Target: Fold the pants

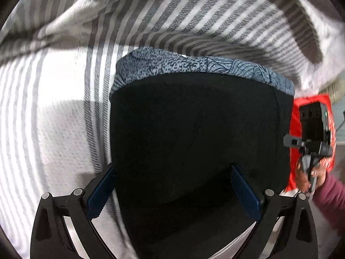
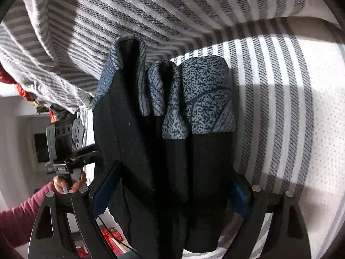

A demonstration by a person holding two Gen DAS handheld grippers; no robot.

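I see the pants [image 1: 194,133] folded on the striped bed [image 1: 54,118]. My left hand-held gripper [image 1: 172,192] and right hand-held gripper [image 2: 170,194] are both spread wide around the black fabric.

A bed covered by a white sheet [image 1: 54,129] with grey and dark stripes fills both views; a striped blanket [image 2: 129,17] lies bunched along its far side; bright light falls in patches across the sheet; beyond the bed edge, a white wall [image 2: 13,129] and red items [image 2: 110,233] low down.
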